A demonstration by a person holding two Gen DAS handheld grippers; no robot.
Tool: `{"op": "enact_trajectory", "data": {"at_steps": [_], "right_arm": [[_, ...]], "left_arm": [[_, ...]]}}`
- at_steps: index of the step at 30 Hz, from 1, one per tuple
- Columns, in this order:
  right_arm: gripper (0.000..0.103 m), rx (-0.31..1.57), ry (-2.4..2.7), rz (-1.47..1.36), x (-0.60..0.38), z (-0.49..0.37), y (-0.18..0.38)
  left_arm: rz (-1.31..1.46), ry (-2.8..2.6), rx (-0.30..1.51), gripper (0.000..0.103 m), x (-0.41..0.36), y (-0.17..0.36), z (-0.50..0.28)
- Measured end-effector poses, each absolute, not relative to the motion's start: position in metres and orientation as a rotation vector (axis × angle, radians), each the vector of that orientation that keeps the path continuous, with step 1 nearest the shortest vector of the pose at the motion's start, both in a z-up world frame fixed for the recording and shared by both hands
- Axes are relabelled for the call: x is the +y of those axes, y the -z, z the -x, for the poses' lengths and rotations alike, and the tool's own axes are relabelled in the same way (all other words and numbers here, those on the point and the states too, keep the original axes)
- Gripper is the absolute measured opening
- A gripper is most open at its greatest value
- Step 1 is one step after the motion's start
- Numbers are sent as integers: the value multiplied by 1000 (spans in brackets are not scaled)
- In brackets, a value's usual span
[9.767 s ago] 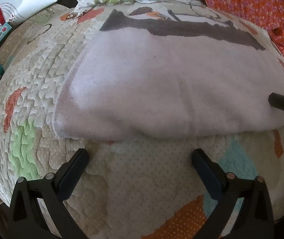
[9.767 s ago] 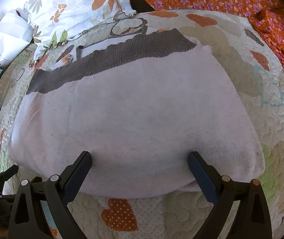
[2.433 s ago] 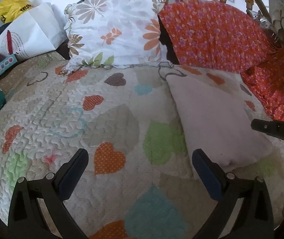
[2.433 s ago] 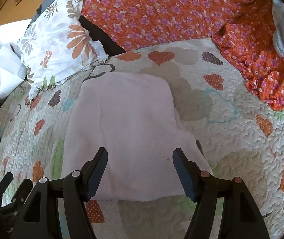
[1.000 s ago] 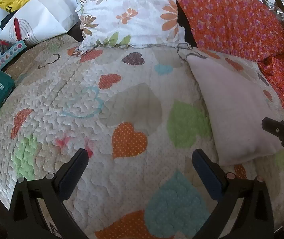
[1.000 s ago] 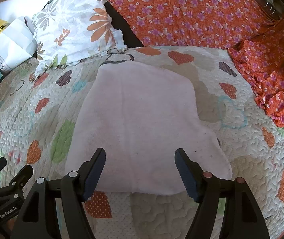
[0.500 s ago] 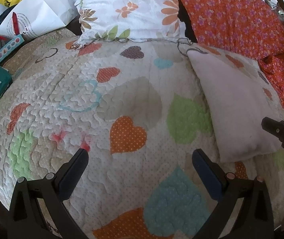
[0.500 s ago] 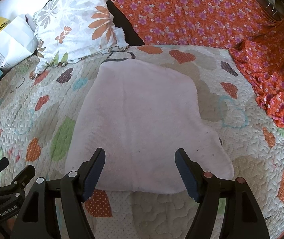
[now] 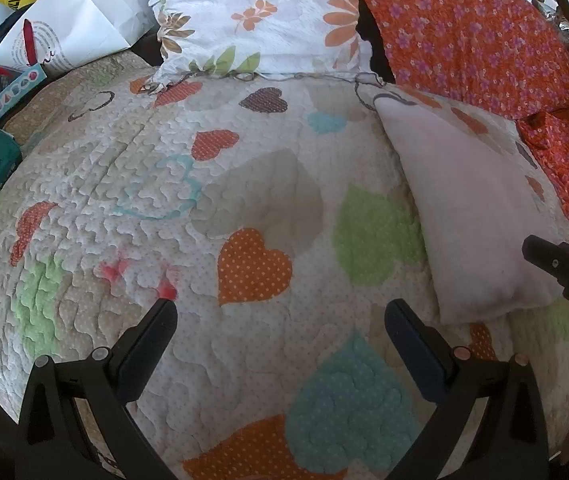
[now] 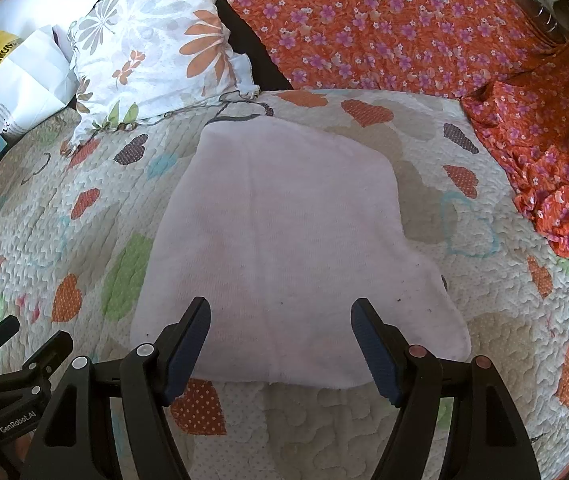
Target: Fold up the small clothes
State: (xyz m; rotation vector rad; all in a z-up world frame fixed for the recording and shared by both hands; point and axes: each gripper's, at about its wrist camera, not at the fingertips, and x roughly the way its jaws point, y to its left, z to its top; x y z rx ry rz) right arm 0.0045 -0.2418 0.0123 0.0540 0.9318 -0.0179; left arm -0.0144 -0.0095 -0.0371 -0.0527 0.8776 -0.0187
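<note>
Pale pink cloth [image 10: 284, 248] lies flat on the heart quilt [image 10: 484, 360], already folded down by the look of it, with its long axis running straight away from the right gripper [image 10: 280, 324]. Its near hem sits just under and in front of that gripper's tips, so the right is clearly the closer of the 2. The left gripper [image 9: 280, 320] hovers over bare quilt, with the cloth off to its right side, near but apart. Both grippers are spread wide and hold nothing. My guess is that any next fold goes end to end, near hem carried up toward the pillow [image 10: 152, 40], and the right one starts it.
</note>
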Motion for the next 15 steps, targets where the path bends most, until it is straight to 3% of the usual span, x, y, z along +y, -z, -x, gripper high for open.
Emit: {"op": "enact_trajectory", "data": {"at_steps": [15], "right_arm": [[78, 934, 13, -47, -241, -5, -11]], "left_arm": [[53, 17, 880, 103, -9, 38, 14]]}}
